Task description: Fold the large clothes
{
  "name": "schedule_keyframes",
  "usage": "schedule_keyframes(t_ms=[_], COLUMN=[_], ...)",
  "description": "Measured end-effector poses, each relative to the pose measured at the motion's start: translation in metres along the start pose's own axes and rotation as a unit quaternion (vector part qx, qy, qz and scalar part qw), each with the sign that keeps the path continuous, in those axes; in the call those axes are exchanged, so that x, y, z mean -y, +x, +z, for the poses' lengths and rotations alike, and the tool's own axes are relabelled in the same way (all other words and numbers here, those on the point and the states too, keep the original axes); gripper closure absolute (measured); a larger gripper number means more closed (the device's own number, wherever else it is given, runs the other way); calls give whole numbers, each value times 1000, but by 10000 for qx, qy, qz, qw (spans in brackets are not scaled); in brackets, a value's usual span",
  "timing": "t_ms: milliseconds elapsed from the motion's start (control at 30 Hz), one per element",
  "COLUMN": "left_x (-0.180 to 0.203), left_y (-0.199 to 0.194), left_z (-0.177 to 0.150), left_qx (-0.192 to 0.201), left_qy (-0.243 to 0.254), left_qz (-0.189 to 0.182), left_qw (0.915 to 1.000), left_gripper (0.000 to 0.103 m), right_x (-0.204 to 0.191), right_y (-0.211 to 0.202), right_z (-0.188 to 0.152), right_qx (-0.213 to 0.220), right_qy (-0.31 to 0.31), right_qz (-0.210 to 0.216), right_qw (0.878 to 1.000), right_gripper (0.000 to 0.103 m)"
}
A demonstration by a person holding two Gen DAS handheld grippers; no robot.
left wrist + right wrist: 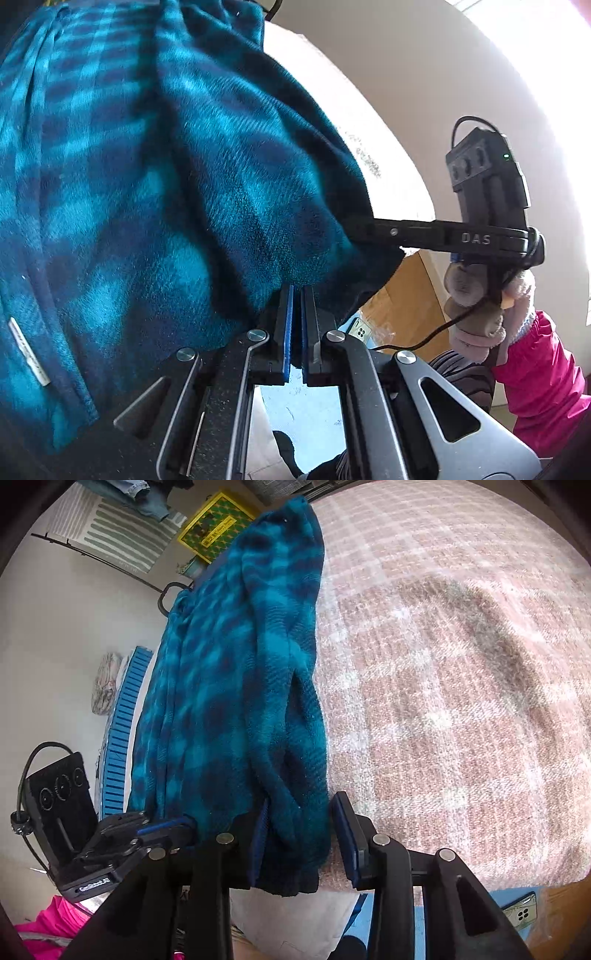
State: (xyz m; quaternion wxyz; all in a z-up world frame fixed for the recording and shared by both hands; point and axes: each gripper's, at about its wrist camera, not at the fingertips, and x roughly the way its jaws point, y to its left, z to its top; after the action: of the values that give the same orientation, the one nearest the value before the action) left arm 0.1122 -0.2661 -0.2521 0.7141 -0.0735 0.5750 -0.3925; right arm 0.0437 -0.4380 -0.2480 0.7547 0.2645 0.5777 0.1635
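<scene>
Close up, the left gripper (297, 291) has its jaws shut on the hem of the soft, floppy fleece (236, 686) — best held by its thick edge — while the right gripper (299, 830) stands open around that hem, and the fleece stretches away along the pink blanket (461, 664).

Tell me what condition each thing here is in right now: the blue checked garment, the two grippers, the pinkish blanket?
Teal plaid garment: bunched into long folds, lying on the blanket, near hem off the edge.
Left gripper: shut, pinching the garment's edge.
Right gripper: open, the garment's hem between its fingers, pads not pressing.
Pink checked blanket: spread out, slightly humped.
Gloved hand: wrapped around the right gripper's handle.
</scene>
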Motion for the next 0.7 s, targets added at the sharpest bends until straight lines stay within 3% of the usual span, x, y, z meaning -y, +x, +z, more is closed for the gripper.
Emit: schedule_keyframes(t_ms=[67,167,233,433,633,700], left_x=[-2,-1,0,-18,-49,-58], left_y=[0,-6,-21,-75,-130,-146], left_z=[1,3,2,-3,-14,-16], left_qx=[23,56,195,762,1340,1518], left_qy=[-26,14,34,-203,-627,-722], left_qz=[-40,-28,-34,-38,-26,48], left_qw=[10000,10000,9998,9969,9890,9858], left_gripper=[103,103,103,103,103,103], right_x=[-2,-7,-10,-43,-110,-130], right_y=[4,8,7,-5,-3,0], right_z=[-1,-2,-1,-2,-5,-3], right_qx=[-56,-83,-29,299,501,529], right_qy=[-19,-59,30,-305,-1465,-1734], right_qz=[98,-53,-68,-776,-1872,-1933], right_qw=[9999,9999,10000,9961,9700,9642], right_gripper=[69,90,95,98,98,98])
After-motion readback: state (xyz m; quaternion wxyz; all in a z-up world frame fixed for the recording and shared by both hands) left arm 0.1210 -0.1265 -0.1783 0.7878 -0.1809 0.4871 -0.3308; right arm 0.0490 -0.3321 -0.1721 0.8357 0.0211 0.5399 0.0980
